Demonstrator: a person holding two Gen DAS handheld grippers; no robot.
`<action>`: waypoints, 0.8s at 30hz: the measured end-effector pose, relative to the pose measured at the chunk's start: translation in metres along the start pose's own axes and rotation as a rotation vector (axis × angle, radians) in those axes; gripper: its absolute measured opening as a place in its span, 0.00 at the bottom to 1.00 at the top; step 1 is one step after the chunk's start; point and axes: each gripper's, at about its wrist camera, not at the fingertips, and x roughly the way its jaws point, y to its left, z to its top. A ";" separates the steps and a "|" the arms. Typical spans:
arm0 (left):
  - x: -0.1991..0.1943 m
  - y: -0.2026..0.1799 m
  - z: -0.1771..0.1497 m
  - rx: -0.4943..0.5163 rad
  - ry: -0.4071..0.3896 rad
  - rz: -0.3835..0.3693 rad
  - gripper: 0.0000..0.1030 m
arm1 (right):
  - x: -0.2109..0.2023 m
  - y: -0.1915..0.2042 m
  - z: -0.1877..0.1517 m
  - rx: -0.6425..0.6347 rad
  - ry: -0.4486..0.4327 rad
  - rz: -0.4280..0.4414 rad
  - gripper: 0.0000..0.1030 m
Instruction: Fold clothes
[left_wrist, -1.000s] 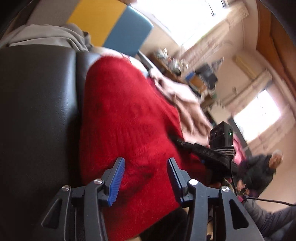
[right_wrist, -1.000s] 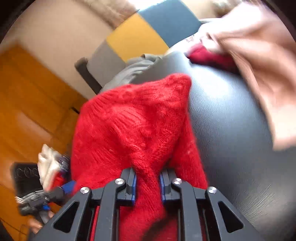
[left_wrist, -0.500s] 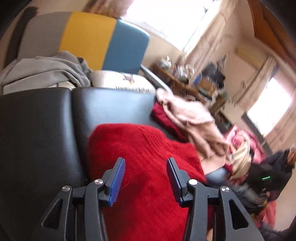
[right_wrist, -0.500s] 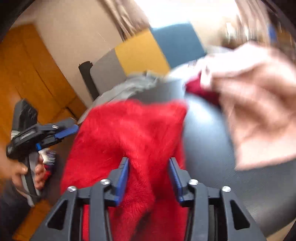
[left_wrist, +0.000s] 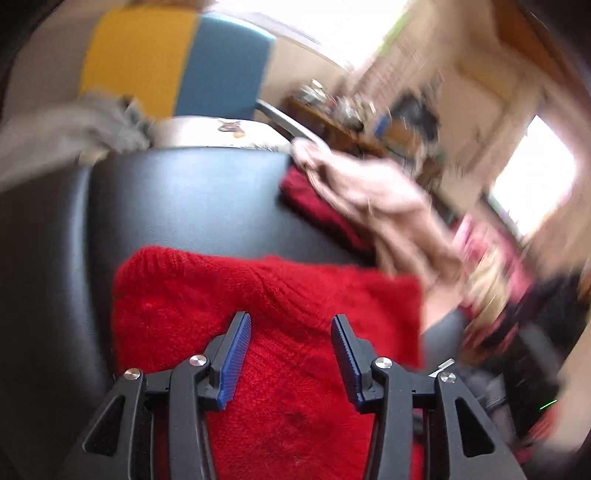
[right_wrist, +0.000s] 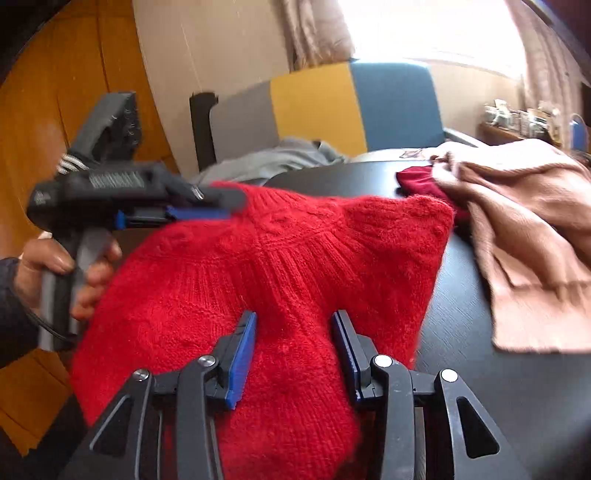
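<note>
While the red sweater lies spread on the black leather surface, the right gripper hangs over its near part with jaws spread wide and gripping nothing. The left gripper is likewise released above the knit; from the right wrist view it reaches in level over the sweater's far left edge, held by a hand. Just beside the sweater to the right sprawls a pink garment, overlapping a dark red cloth. A grey garment is heaped behind, before a colour-block chair. The blurred shapes at the left view's right edge may be more clothes.
</note>
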 end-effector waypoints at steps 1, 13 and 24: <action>0.006 -0.005 0.002 0.028 0.006 0.025 0.44 | 0.000 -0.001 0.000 -0.004 -0.002 0.001 0.40; -0.073 0.024 -0.005 -0.132 -0.097 -0.034 0.40 | 0.006 -0.008 0.025 0.020 0.067 0.040 0.46; -0.097 -0.026 -0.127 0.043 -0.033 -0.102 0.42 | 0.044 0.045 0.127 -0.017 0.115 0.249 0.56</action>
